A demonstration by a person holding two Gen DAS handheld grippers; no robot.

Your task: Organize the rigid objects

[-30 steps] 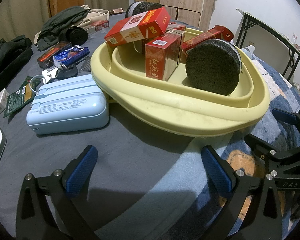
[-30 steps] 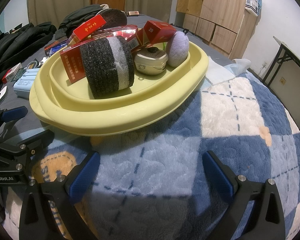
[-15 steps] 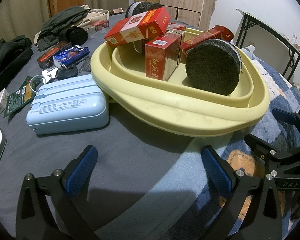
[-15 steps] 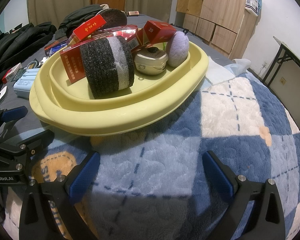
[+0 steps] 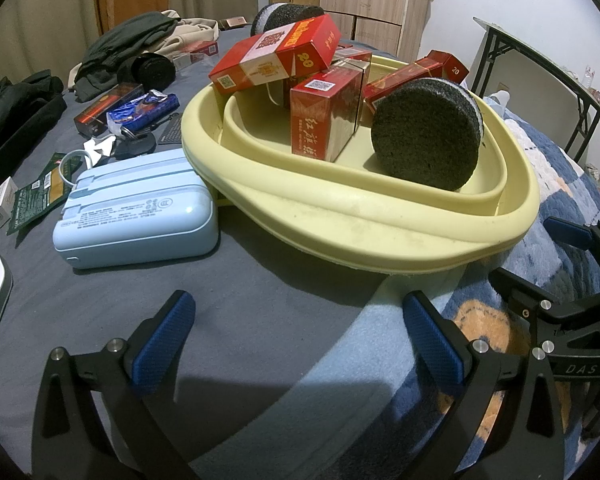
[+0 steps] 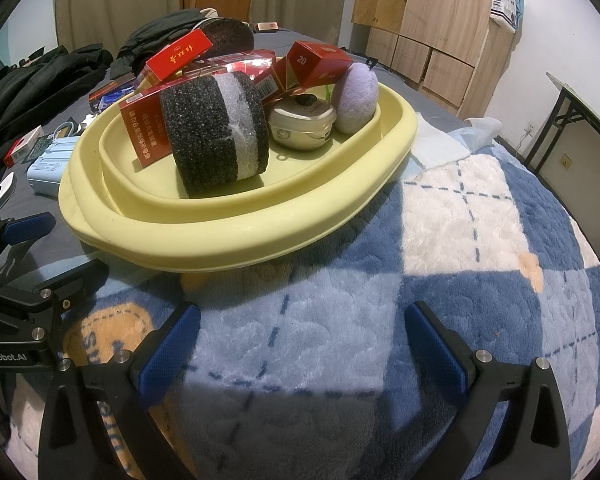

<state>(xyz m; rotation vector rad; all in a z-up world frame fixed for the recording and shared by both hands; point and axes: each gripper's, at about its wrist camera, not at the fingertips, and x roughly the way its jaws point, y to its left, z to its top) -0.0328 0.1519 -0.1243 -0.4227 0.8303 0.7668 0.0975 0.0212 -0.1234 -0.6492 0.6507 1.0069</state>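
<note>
On the bed: a yellow basin point(image 5: 380, 220) sits half on the grey sheet point(image 5: 280, 320), half on the blue checked blanket point(image 6: 480, 240)
Basin contents: pretty stuffed tbh, with red boxes point(image 5: 324, 116), two dark foam discs, a silver tin and a purple puff
Near disc point(image 6: 216, 132): stands on its edge at the front of the basin, black with a pale band round the middle, leaning against a red box
Far disc point(image 5: 288, 16): at the back, peeking over the top box
Top box point(image 5: 276, 56): lies tilted across the other boxes, one end sticking out over the rim
Tin point(image 6: 302, 122): just beside the near disc, touching the puff point(image 6: 356, 98) that leans on the basin wall
Power bank point(image 5: 136, 208): light blue, on the sheet right next to the basin's left side
Other clutter: keys, snack wrappers, more small boxes and dark clothes point(image 5: 124, 44) further back on the sheet
Left gripper point(image 5: 296, 340): spread wide, holding nothing, hovering over the sheet in front of the basin
Right gripper point(image 6: 300, 344): also wide and empty, over the blanket, close to the left one
Background: wooden cabinets point(image 6: 432, 20) and a folding table point(image 5: 540, 64)
</note>
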